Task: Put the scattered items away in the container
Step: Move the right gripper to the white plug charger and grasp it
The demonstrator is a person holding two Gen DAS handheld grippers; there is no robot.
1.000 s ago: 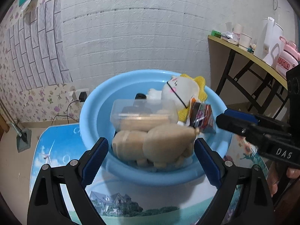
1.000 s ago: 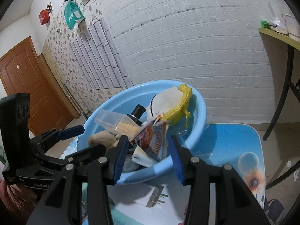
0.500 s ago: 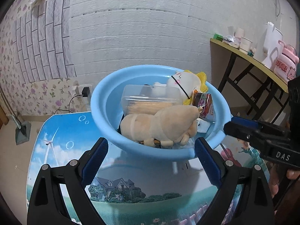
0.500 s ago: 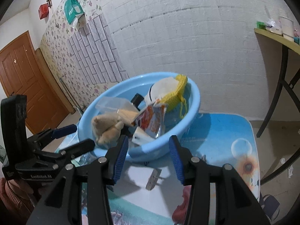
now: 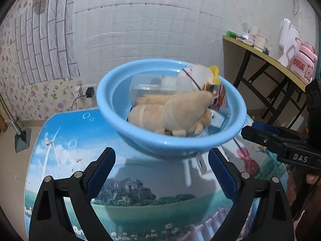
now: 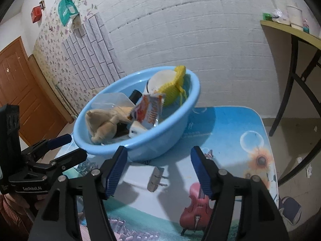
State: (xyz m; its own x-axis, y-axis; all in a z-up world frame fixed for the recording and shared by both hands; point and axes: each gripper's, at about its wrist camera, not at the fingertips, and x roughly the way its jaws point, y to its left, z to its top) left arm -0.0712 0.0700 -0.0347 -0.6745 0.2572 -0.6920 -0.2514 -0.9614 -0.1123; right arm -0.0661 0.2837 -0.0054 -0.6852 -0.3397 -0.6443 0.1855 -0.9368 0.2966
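- A printed tablecloth (image 5: 66, 152) shows windmills, a house, a violin and a sunflower.
- A side table (image 5: 266, 60) stands at 2 o'clock in the left view, bearing a kettle (image 5: 289, 38), a pink jar (image 5: 304, 64) and cups (image 5: 260, 41).
- A brown door (image 6: 18, 88) sits at 9 o'clock in the right view.
- A green bag (image 6: 67, 10) hangs on floral wallpaper (image 6: 52, 34) at 11 o'clock.
- A wall socket (image 5: 84, 92) holds a black plug.

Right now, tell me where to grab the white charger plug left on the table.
Grip the charger across its white body, not the prongs. It lies flat beside the basin, prongs pointing right, just ahead of the open right gripper. Come down from above, jaws on its long sides.
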